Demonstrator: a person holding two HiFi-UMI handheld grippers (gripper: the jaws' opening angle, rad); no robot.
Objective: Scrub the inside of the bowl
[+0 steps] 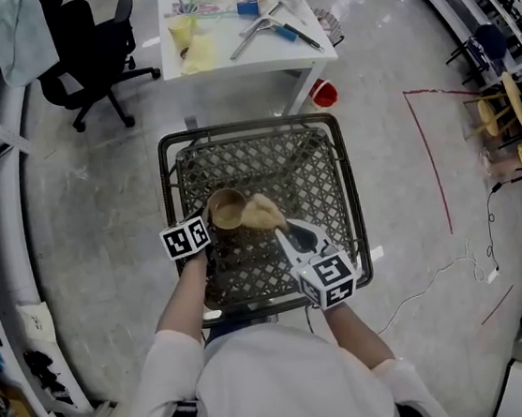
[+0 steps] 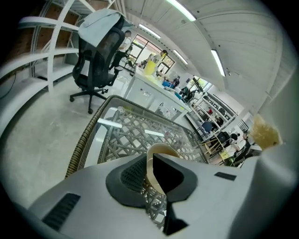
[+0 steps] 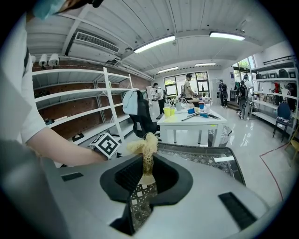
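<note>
A tan bowl (image 1: 225, 209) rests on the wicker glass-topped table (image 1: 321, 162), near its middle. My left gripper (image 1: 208, 224) is shut on the bowl's near rim; in the left gripper view the rim (image 2: 159, 154) stands between the jaws. My right gripper (image 1: 281, 231) is shut on a yellowish fibrous scrubber (image 1: 262, 212), which hovers at the bowl's right edge. In the right gripper view the scrubber (image 3: 145, 148) sticks up from between the jaws, with the left gripper's marker cube (image 3: 107, 144) just beyond it. The bowl's inside looks empty.
A white table (image 1: 224, 61) with cups, tools and a yellow cloth stands behind the wicker table. A black office chair (image 1: 90, 44) is at the back left, a red bucket (image 1: 324, 94) by the white table's leg. Shelving runs along the left; cables lie on the floor at right.
</note>
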